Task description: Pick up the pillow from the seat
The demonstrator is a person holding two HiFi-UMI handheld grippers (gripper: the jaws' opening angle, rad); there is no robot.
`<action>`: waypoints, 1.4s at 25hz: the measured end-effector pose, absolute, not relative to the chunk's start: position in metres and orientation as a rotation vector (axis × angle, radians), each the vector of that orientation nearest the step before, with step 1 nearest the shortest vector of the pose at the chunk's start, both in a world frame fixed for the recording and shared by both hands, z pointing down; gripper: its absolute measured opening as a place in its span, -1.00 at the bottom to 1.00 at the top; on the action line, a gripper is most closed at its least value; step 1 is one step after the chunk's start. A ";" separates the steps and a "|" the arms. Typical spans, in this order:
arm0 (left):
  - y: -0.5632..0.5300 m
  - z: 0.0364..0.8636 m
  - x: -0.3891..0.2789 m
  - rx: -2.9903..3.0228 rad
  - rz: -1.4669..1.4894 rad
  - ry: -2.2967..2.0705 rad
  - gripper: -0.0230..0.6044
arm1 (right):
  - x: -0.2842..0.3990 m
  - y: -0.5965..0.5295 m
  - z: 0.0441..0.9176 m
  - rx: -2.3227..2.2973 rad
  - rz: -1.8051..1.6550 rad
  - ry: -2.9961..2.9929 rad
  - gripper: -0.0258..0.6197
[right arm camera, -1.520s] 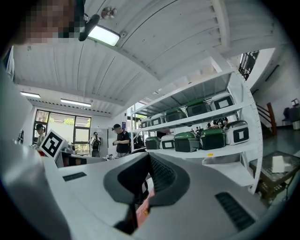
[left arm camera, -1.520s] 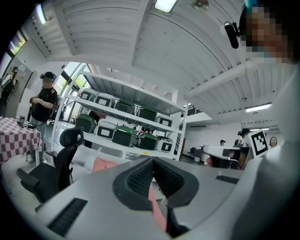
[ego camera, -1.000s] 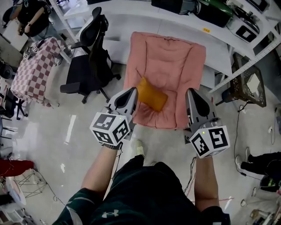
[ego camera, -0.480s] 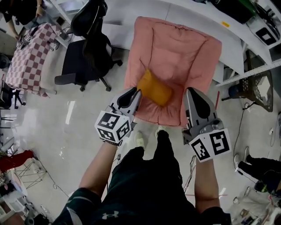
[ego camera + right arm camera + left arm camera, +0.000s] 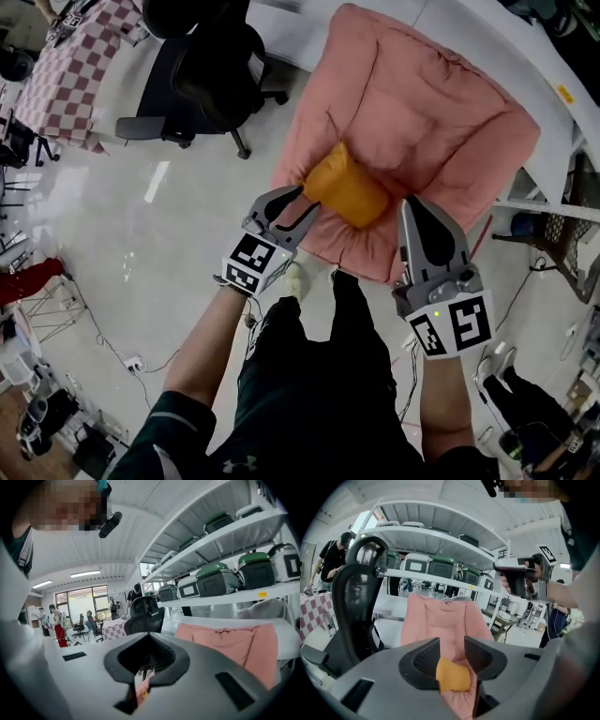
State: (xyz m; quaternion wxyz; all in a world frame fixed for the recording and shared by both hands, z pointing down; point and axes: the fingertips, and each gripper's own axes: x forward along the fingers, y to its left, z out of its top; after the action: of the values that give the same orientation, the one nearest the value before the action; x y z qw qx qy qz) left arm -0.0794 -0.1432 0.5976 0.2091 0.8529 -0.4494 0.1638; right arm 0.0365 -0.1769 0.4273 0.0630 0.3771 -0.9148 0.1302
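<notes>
An orange pillow (image 5: 347, 190) lies at the front left of a pink cushioned seat (image 5: 441, 122). My left gripper (image 5: 298, 202) is just short of the pillow's near left end, and its jaws are opening with nothing pressed between them. In the left gripper view the pillow (image 5: 453, 677) shows low through the gap of the gripper (image 5: 452, 653), with the pink seat (image 5: 440, 620) behind. My right gripper (image 5: 415, 208) is shut and empty at the seat's front edge, right of the pillow. In its own view, that gripper (image 5: 149, 653) points past the seat (image 5: 225, 641).
A black office chair (image 5: 211, 70) stands left of the seat, and a checkered cloth (image 5: 66, 66) lies beyond it. A white bench (image 5: 553, 84) runs behind the seat. Shelves with green-lidded boxes (image 5: 220, 578) rise above. Cables (image 5: 141, 361) lie on the floor.
Both grippers have come closer to the seat and the pillow. The left gripper's jaws have parted from shut. The right gripper stays shut.
</notes>
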 end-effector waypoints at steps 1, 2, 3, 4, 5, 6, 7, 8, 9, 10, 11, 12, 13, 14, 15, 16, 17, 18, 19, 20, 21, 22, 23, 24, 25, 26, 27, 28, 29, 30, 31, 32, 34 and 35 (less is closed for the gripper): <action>-0.148 0.612 -0.079 2.369 0.499 -1.237 -0.41 | 0.034 -0.185 0.437 1.110 0.407 -2.764 -0.91; -0.151 0.626 -0.081 2.364 0.544 -1.225 -0.38 | 0.031 -0.192 0.447 1.085 0.423 -2.763 -0.91; -0.152 0.641 -0.083 2.358 0.588 -1.216 -0.36 | 0.028 -0.197 0.457 1.065 0.439 -2.762 -0.91; -0.152 0.655 -0.087 2.349 0.627 -1.209 -0.34 | 0.023 -0.200 0.467 1.047 0.452 -2.760 -0.91; -0.152 0.669 -0.091 2.339 0.659 -1.206 -0.33 | 0.018 -0.203 0.477 1.031 0.462 -2.758 -0.91; -0.152 0.683 -0.097 2.327 0.683 -1.203 -0.32 | 0.012 -0.204 0.486 1.015 0.471 -2.755 -0.91; -0.152 0.696 -0.101 2.316 0.703 -1.199 -0.31 | 0.008 -0.206 0.494 1.000 0.481 -2.751 -0.91; -0.153 0.708 -0.104 2.307 0.719 -1.191 -0.31 | 0.004 -0.207 0.502 0.989 0.492 -2.746 -0.91; -0.153 0.719 -0.106 2.304 0.736 -1.178 -0.30 | 0.002 -0.208 0.510 0.981 0.505 -2.739 -0.91; -0.154 0.730 -0.106 2.305 0.754 -1.162 -0.29 | 0.001 -0.209 0.519 0.976 0.518 -2.731 -0.91; -0.155 0.740 -0.107 2.311 0.774 -1.144 -0.28 | 0.001 -0.209 0.529 0.973 0.530 -2.721 -0.91; -0.157 0.750 -0.108 2.319 0.795 -1.126 -0.27 | 0.000 -0.209 0.539 0.972 0.541 -2.711 -0.91; -0.158 0.759 -0.109 2.325 0.813 -1.112 -0.27 | -0.001 -0.210 0.550 0.971 0.552 -2.701 -0.91; -0.160 0.767 -0.110 2.327 0.825 -1.101 -0.25 | -0.002 -0.210 0.559 0.969 0.562 -2.692 -0.91; -0.161 0.776 -0.111 2.327 0.835 -1.090 -0.23 | -0.003 -0.211 0.568 0.968 0.570 -2.684 -0.91; -0.162 0.784 -0.112 2.328 0.843 -1.077 -0.20 | -0.004 -0.211 0.576 0.965 0.576 -2.677 -0.91; -0.163 0.791 -0.112 2.331 0.851 -1.060 -0.17 | -0.006 -0.212 0.583 0.962 0.578 -2.672 -0.91; -0.164 0.798 -0.111 2.336 0.860 -1.041 -0.15 | -0.007 -0.212 0.588 0.959 0.579 -2.668 -0.91; -0.163 0.804 -0.110 2.344 0.873 -1.019 -0.13 | -0.008 -0.212 0.592 0.956 0.580 -2.665 -0.91; -0.163 0.811 -0.109 2.353 0.890 -0.995 -0.11 | -0.008 -0.212 0.596 0.956 0.580 -2.662 -0.91; -0.162 0.817 -0.107 2.363 0.910 -0.972 -0.10 | -0.008 -0.212 0.600 0.958 0.581 -2.658 -0.91; -0.162 0.822 -0.106 2.371 0.930 -0.949 -0.09 | -0.008 -0.212 0.603 0.960 0.583 -2.653 -0.91; -0.162 0.828 -0.105 2.376 0.948 -0.928 -0.08 | -0.008 -0.212 0.606 0.963 0.586 -2.648 -0.91; -0.162 0.834 -0.105 2.377 0.963 -0.910 -0.07 | -0.008 -0.213 0.610 0.965 0.589 -2.643 -0.91; -0.163 0.839 -0.106 2.376 0.974 -0.895 -0.06 | -0.008 -0.213 0.613 0.966 0.592 -2.639 -0.91; -0.163 0.844 -0.106 2.375 0.983 -0.883 -0.06 | -0.009 -0.214 0.616 0.966 0.594 -2.635 -0.91; -0.164 0.848 -0.106 2.373 0.991 -0.874 -0.06 | -0.009 -0.214 0.619 0.967 0.596 -2.632 -0.91; -0.166 0.851 -0.105 2.373 1.000 -0.868 -0.06 | -0.008 -0.214 0.622 0.967 0.597 -2.628 -0.91; -0.166 0.855 -0.104 2.373 1.009 -0.862 -0.06 | -0.008 -0.213 0.624 0.968 0.597 -2.624 -0.91; -0.167 0.857 -0.102 2.375 1.017 -0.856 -0.08 | -0.007 -0.213 0.626 0.969 0.598 -2.621 -0.91; -0.167 0.859 -0.100 2.379 1.023 -0.849 -0.15 | -0.006 -0.213 0.627 0.971 0.598 -2.617 -0.91; -0.168 0.861 -0.099 2.381 1.028 -0.845 -0.20 | -0.005 -0.213 0.627 0.975 0.599 -2.614 -0.91; -0.168 0.863 -0.096 2.382 1.035 -0.842 -0.28 | -0.002 -0.213 0.628 0.984 0.601 -2.605 -0.91; -0.168 0.863 -0.095 2.380 1.038 -0.843 -0.30 | 0.000 -0.213 0.628 0.990 0.602 -2.602 -0.91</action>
State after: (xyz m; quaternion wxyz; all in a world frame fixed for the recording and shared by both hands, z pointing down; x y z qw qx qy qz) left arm -0.0946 -0.1678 0.8633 0.2043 0.8535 -0.3024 0.3721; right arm -0.0004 -0.2130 0.6283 0.1463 0.3438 -0.9037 0.2092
